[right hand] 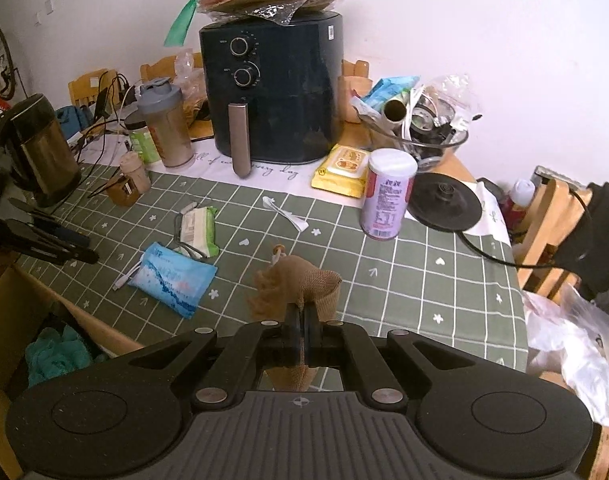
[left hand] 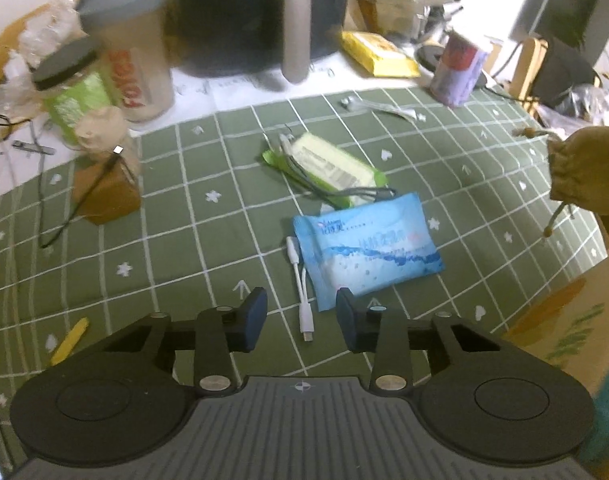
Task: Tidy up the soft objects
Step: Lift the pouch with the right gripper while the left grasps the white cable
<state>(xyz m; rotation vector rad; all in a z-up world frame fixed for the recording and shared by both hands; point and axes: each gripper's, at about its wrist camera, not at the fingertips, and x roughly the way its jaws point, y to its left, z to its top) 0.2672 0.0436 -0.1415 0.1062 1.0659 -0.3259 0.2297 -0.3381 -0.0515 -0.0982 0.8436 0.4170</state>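
Observation:
My right gripper (right hand: 303, 330) is shut on a brown burlap drawstring pouch (right hand: 300, 286) and holds it above the green checked tablecloth (right hand: 404, 276). The pouch also shows at the right edge of the left wrist view (left hand: 584, 168). My left gripper (left hand: 301, 320) is open and empty, low over the cloth, just short of a blue tissue pack (left hand: 368, 246), which also shows in the right wrist view (right hand: 172, 276). A green wipes pack (left hand: 328, 164) lies beyond it, with a dark cable across it. A white adapter cable (left hand: 302, 292) lies between my left fingers.
An open cardboard box (right hand: 28, 320) holding teal cloth stands at the table's near-left edge. A black air fryer (right hand: 272, 88), shaker bottle (right hand: 164, 124), jar (left hand: 76, 92), purple canister (right hand: 388, 196), yellow wipes pack (right hand: 344, 170), kettle base (right hand: 444, 200) and glass bowl (right hand: 420, 136) crowd the back.

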